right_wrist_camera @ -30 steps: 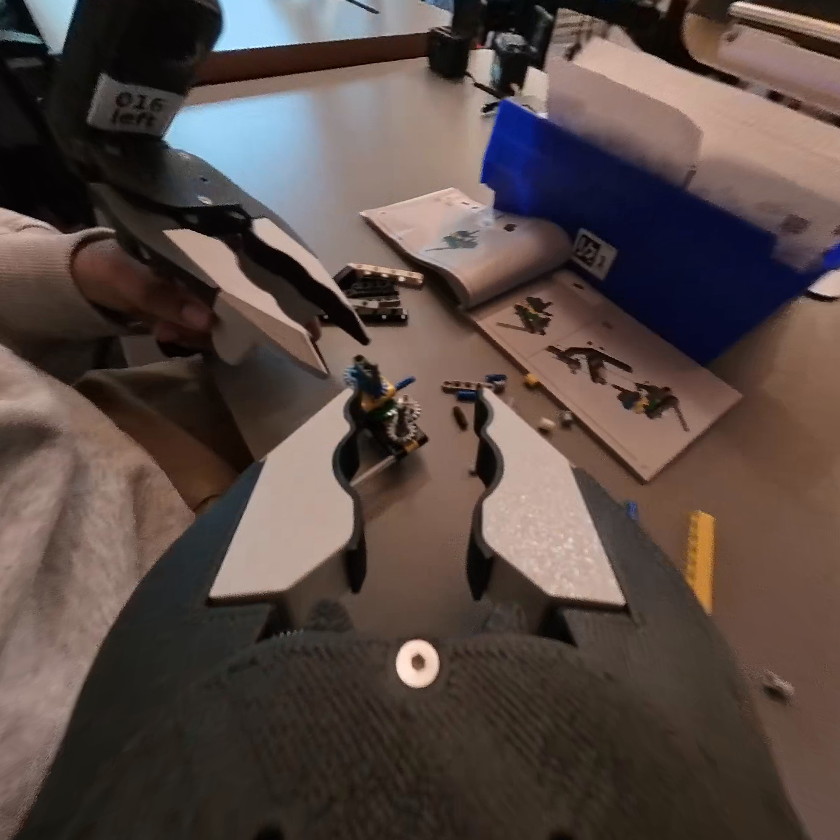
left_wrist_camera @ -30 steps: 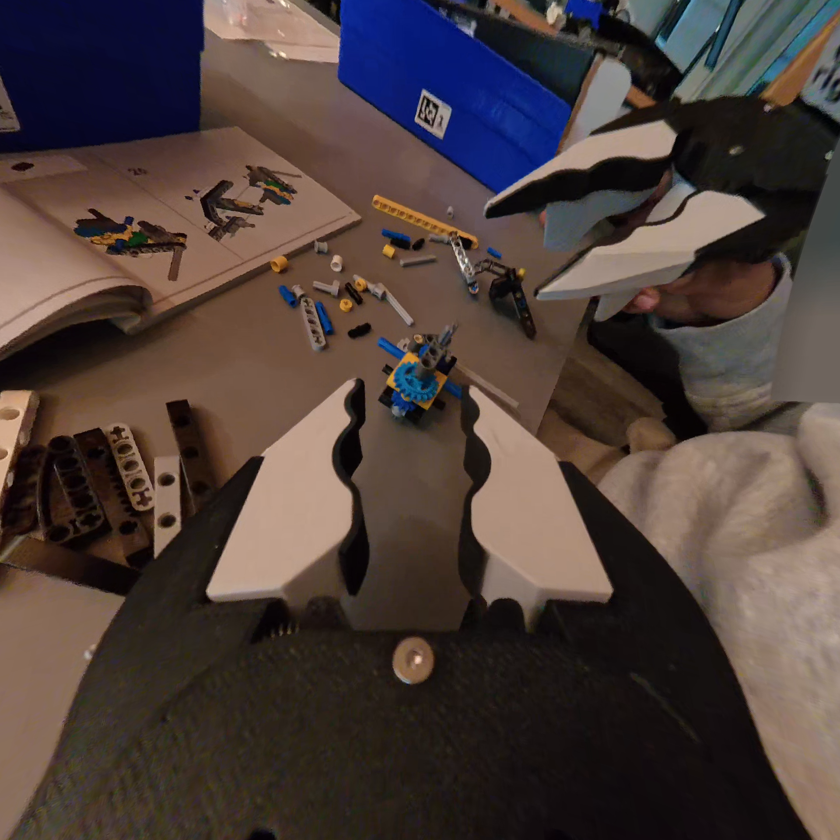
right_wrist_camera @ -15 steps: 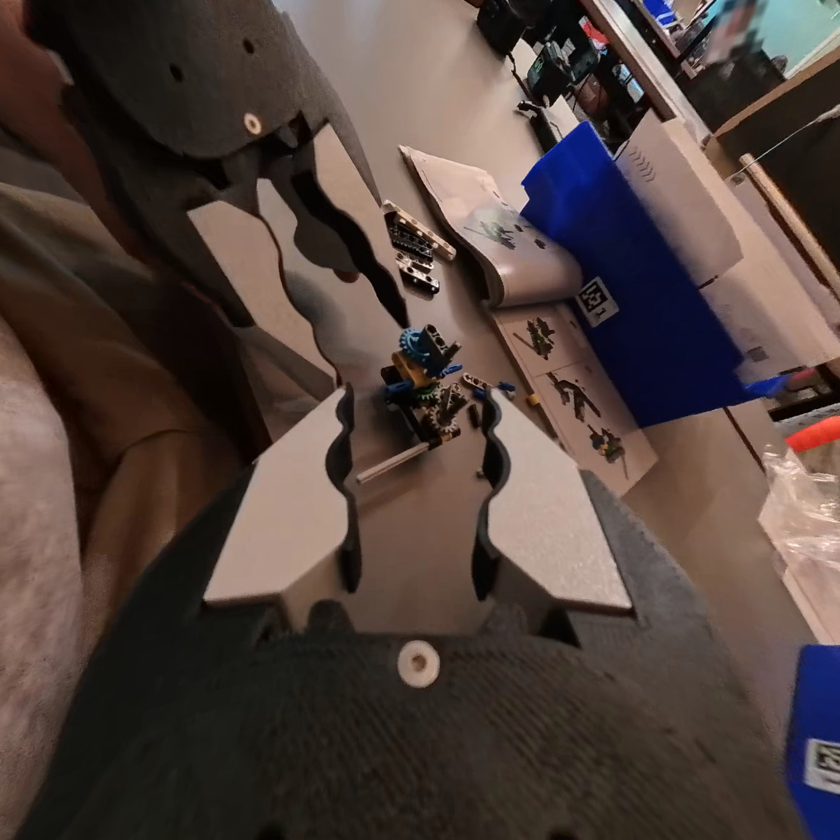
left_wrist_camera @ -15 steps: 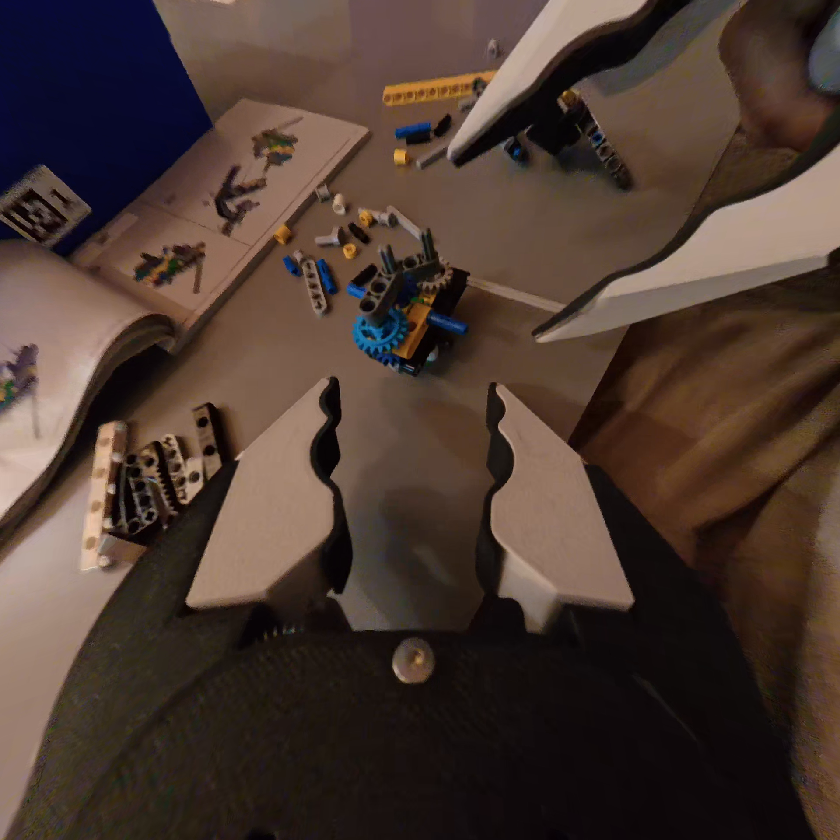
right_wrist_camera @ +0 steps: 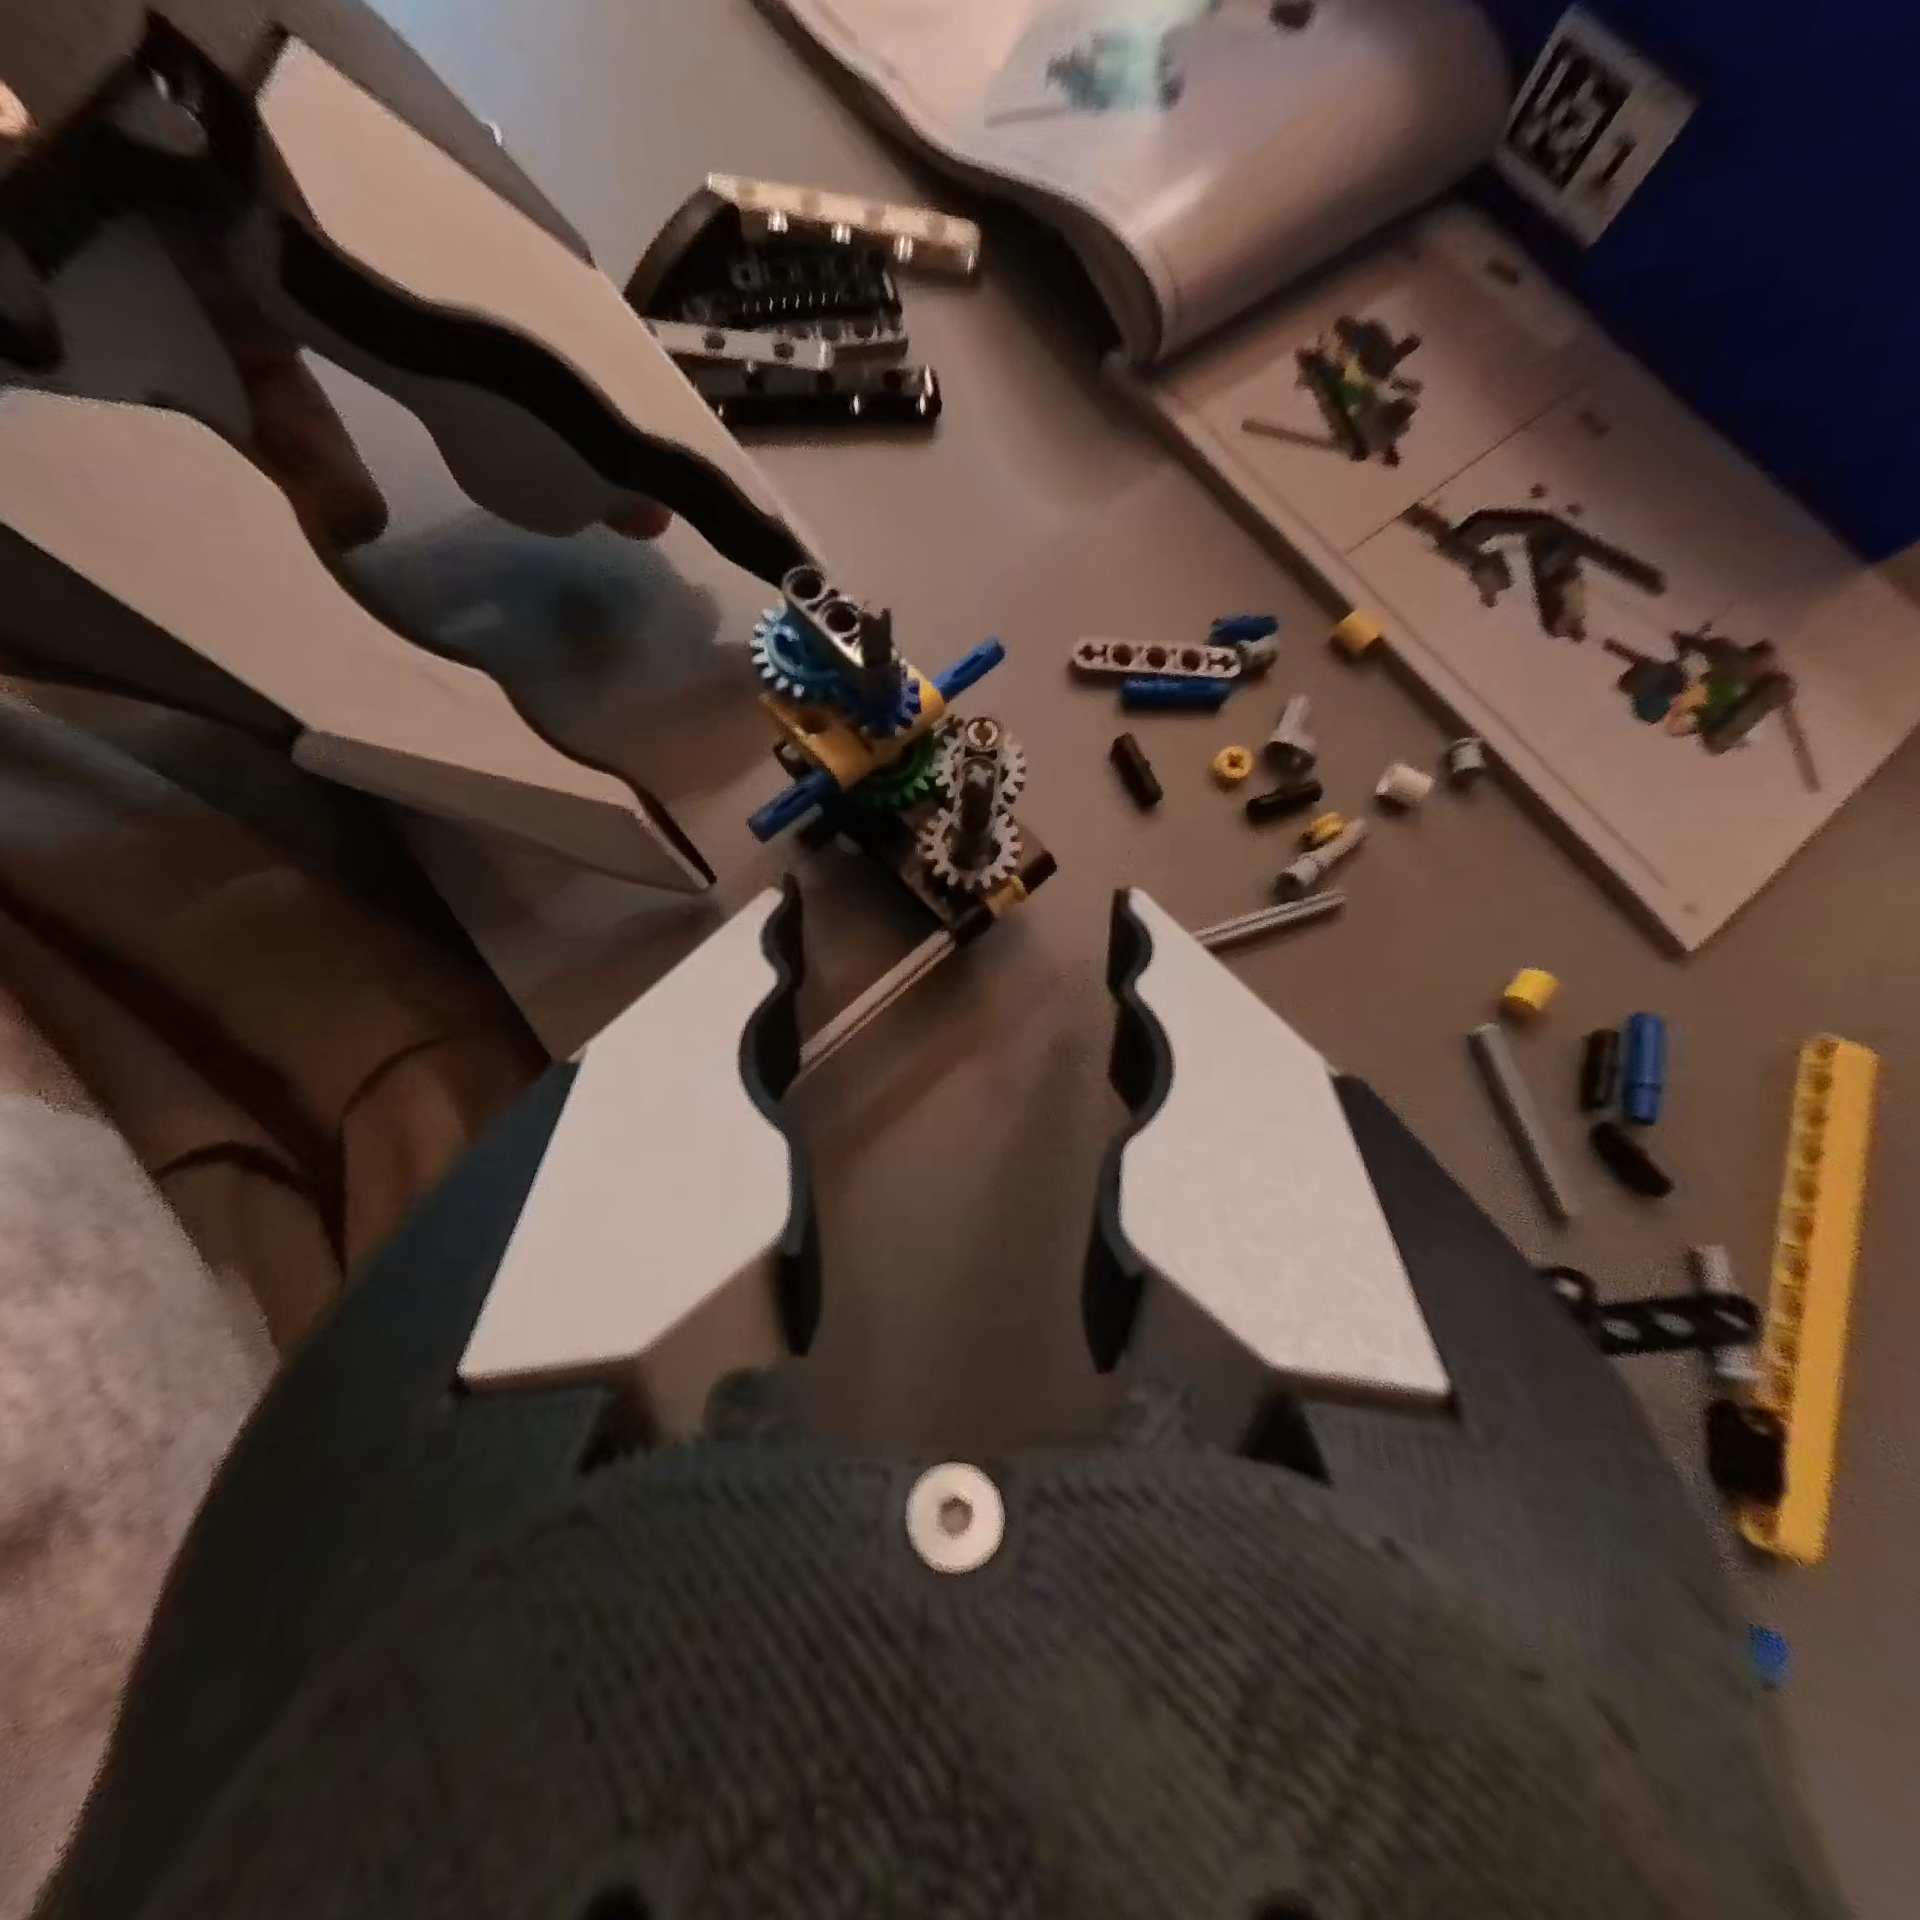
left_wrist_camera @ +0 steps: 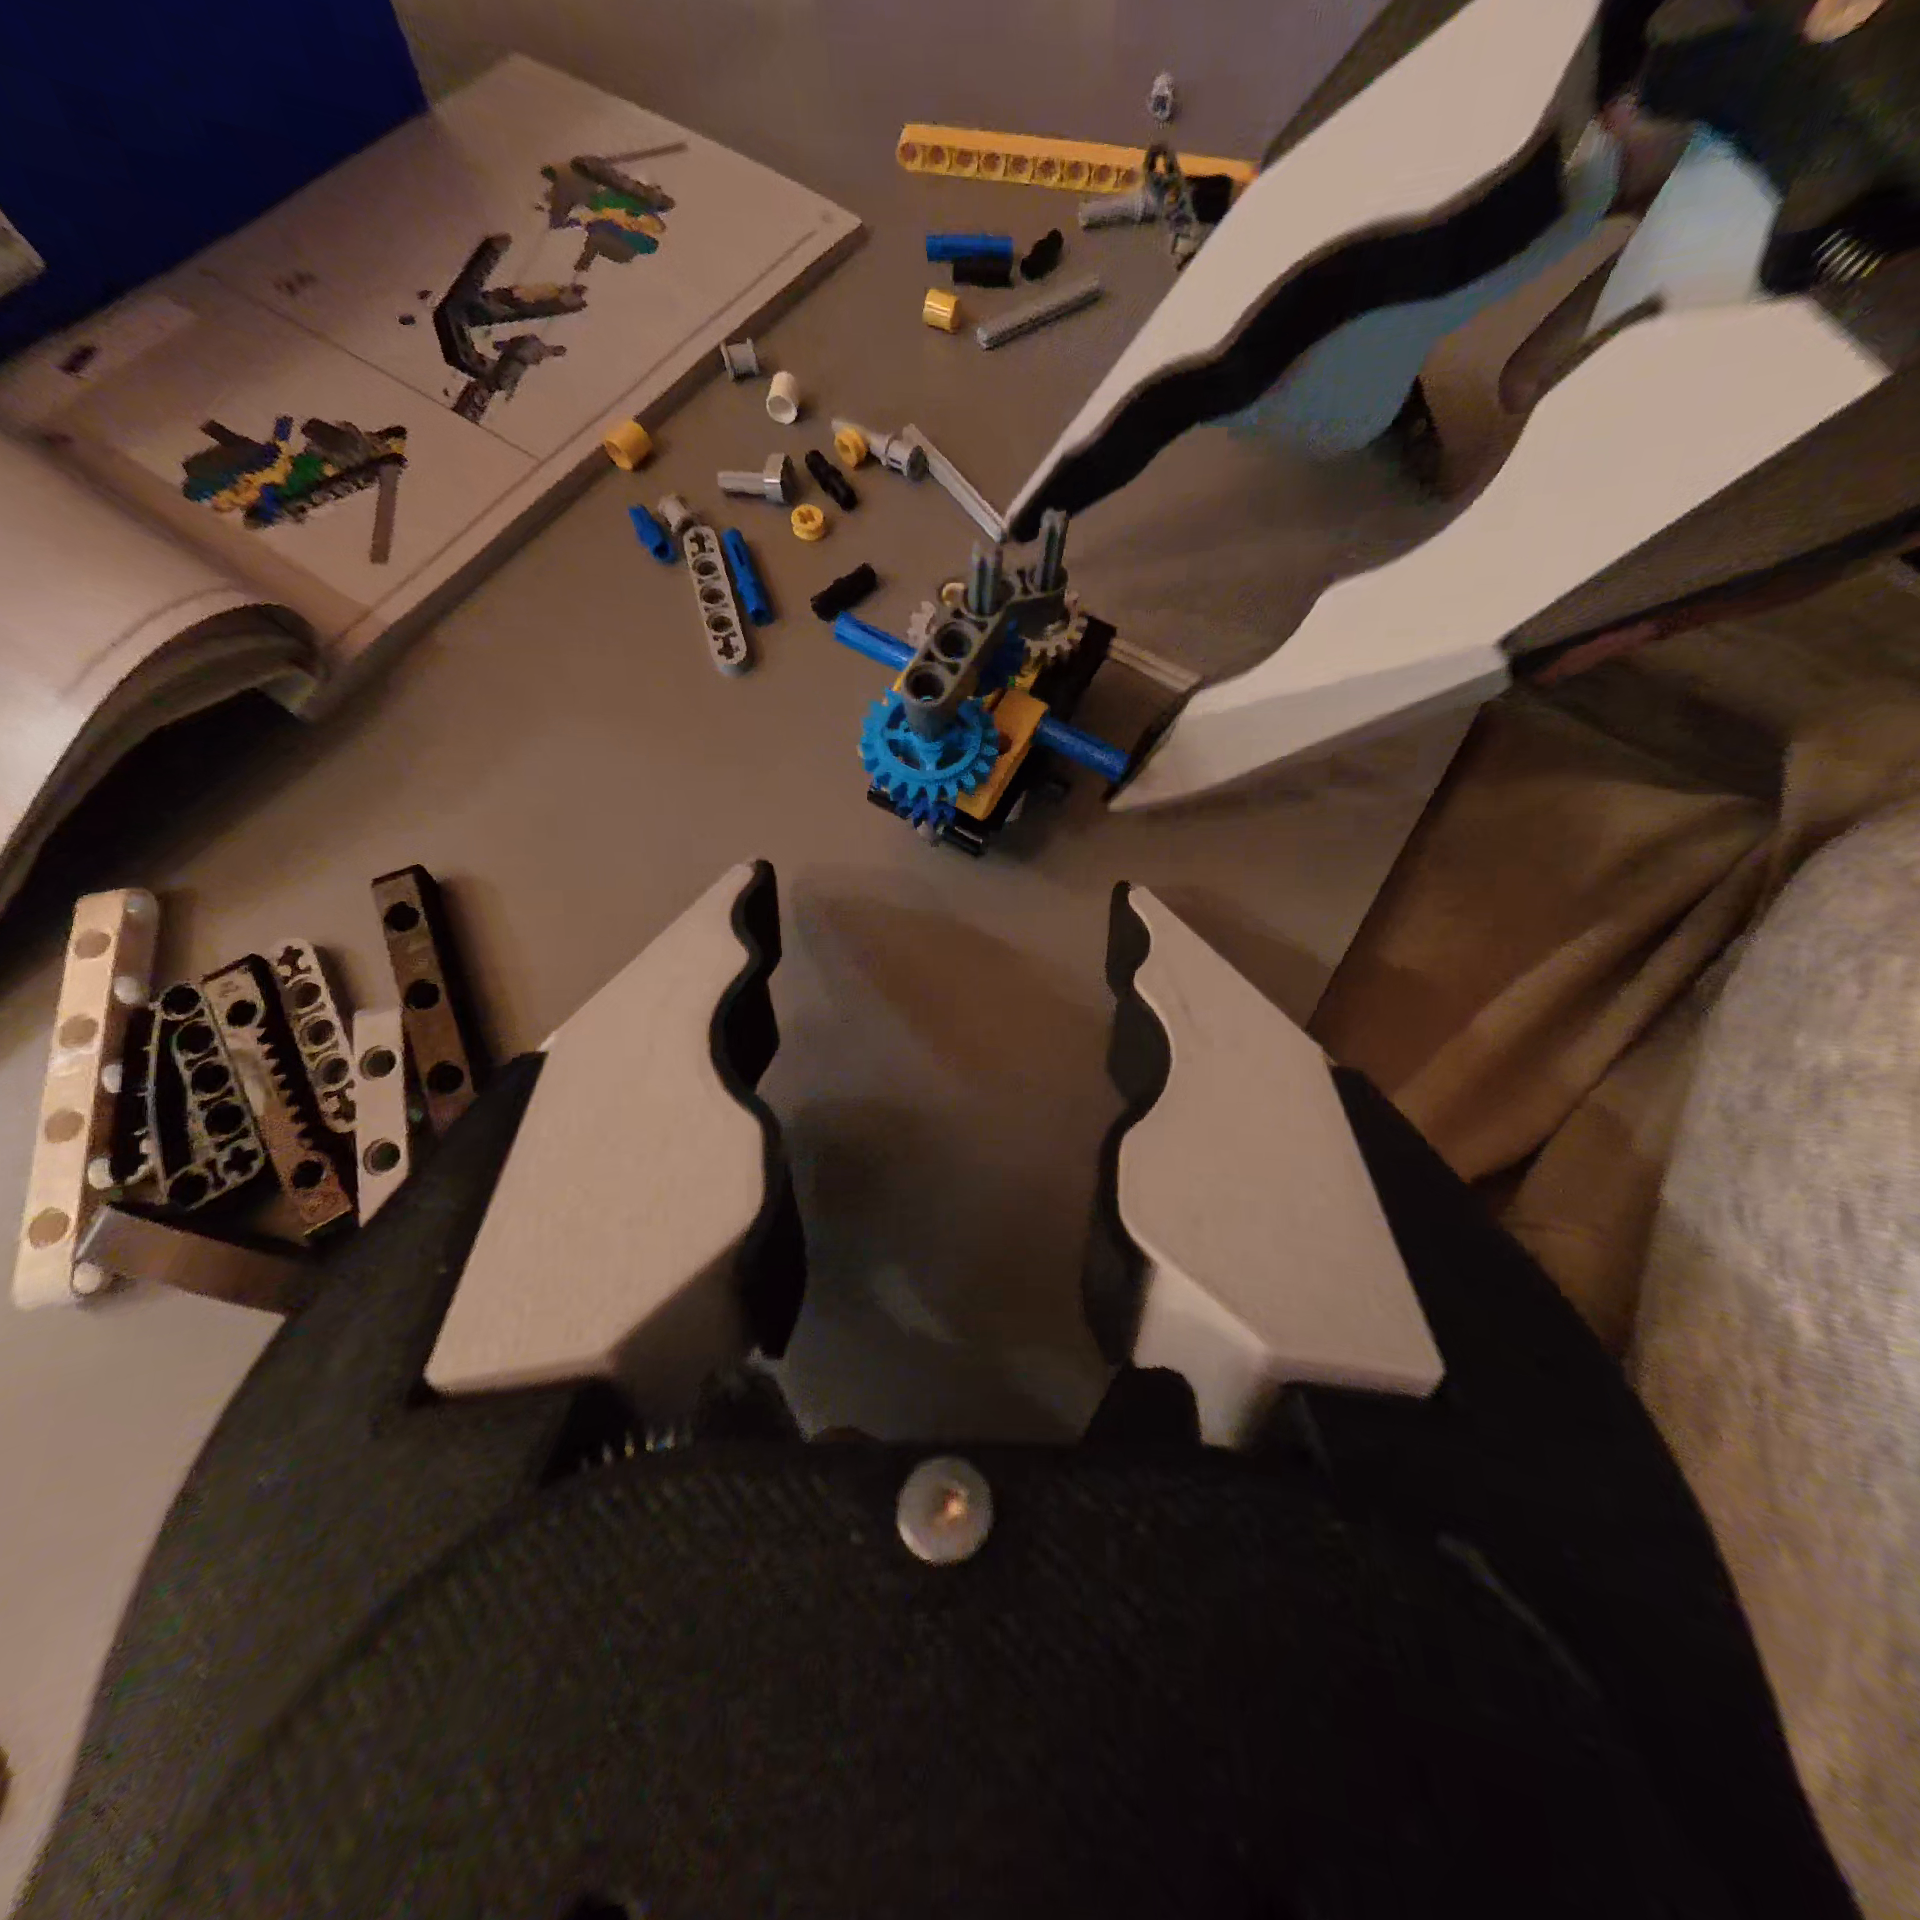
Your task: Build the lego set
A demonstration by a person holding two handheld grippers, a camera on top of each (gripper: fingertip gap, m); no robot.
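Moved since earlier: both claws have closed in on the gear assembly (left_wrist_camera: 977, 707) from opposite sides.
Left claw (left_wrist_camera: 940, 894): wide open, empty, hovering just short of it.
Right claw (right_wrist_camera: 951, 904): wide open, empty, flanking it, likely to steady it.
Assembly: upright near the bench (left_wrist_camera: 582, 769) edge by the person.
Loose pins and beams: scattered beside the open manual (left_wrist_camera: 436, 343), within reach.

Blue gear (left_wrist_camera: 928, 753); yellow beam (left_wrist_camera: 1039, 166); grey table (left_wrist_camera: 582, 790).
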